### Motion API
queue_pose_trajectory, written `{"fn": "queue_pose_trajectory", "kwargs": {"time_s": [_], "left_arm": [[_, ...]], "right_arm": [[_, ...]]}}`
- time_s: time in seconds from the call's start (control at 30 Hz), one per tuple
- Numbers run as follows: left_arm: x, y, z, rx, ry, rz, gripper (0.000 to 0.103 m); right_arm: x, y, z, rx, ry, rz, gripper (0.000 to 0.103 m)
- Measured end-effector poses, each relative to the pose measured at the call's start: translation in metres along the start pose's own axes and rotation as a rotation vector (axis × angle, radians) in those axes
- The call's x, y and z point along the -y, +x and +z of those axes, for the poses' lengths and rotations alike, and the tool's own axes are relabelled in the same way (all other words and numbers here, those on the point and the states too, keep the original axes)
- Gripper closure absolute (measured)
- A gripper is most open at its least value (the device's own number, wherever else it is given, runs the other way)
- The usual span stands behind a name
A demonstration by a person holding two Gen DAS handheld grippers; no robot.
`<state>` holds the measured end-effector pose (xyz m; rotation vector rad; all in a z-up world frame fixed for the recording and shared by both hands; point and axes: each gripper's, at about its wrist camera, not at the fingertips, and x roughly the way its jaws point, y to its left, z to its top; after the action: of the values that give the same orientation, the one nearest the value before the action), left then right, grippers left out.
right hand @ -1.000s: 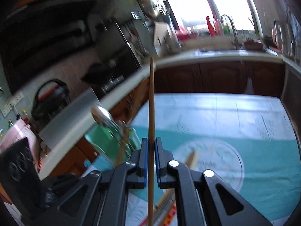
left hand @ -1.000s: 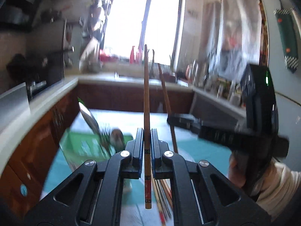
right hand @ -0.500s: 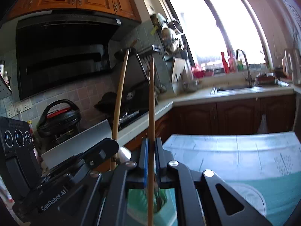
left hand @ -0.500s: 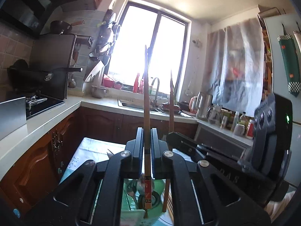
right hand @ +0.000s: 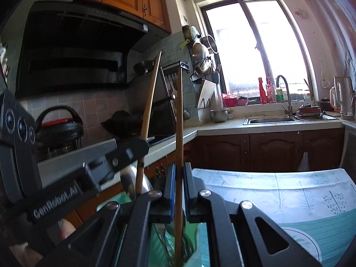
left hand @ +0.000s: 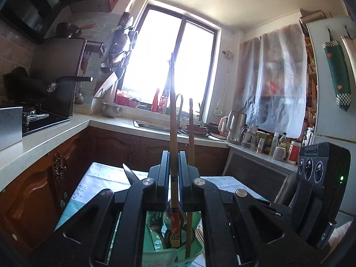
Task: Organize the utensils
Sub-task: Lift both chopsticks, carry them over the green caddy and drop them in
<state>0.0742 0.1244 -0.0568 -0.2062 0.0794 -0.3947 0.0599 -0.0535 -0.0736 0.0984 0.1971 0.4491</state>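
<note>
Over the green holder on the worktop: two chopsticks, long axes upright, tips up. Left hand-held gripper clamped on printed chopstick. Right hand-held gripper clamped on plain chopstick.

The left gripper is matte black plastic with silver round screws on its linkage arms; the right gripper is likewise black, its pads edged blue; the neighbouring unit's body bears three round lenses, white "GenRobot.AI" lettering, and a green light.
</note>
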Motion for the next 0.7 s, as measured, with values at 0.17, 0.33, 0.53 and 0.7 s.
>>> {"fn": "queue_pose_trajectory", "kwargs": {"time_s": [0.17,0.33,0.53,0.7], "left_arm": [[0.013,-0.005,-0.022,-0.034,0.049,-0.020,0.098],[0.007,-0.001,-0.044,-0.105,0.028,-0.011,0.098],[0.006,-0.010,-0.057,-0.119,0.024,-0.005,0.098],[0.003,-0.015,-0.061,-0.134,-0.015,-0.007,0.098]], "right_arm": [[0.001,-0.007,-0.015,-0.059,-0.026,0.021,0.096],[0.005,-0.010,-0.020,-0.141,-0.004,0.069,0.096],[0.005,-0.012,-0.027,-0.207,0.001,0.082,0.096],[0.004,-0.014,-0.025,-0.237,0.006,0.108,0.096]]}}
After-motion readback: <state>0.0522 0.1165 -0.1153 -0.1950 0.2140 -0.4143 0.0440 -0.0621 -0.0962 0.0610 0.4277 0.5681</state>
